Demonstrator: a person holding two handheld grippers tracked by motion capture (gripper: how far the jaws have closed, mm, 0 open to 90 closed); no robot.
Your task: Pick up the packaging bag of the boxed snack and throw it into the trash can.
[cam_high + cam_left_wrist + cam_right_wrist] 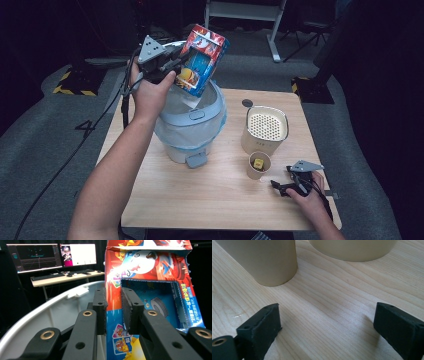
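The colourful toy carton (204,59) hangs tilted over the lined pedal bin (192,127), pinched by the left gripper (172,62). Right of the bin, the right gripper (285,189) rests on the table (220,200), jaws wide and empty.

A lidded bin (190,125) is standing on the left half of the worktop (200,195), with a printed carton (202,60) hanging tilted above its raised lid, clamped in the left gripper (172,62). To the right of the bin, a perforated-top container (266,129) is sitting toward the far side; a small cup (258,166) is standing just in front of it. The right gripper (285,187) is resting on the worktop near the front right corner, jaws apart, beside the cup.
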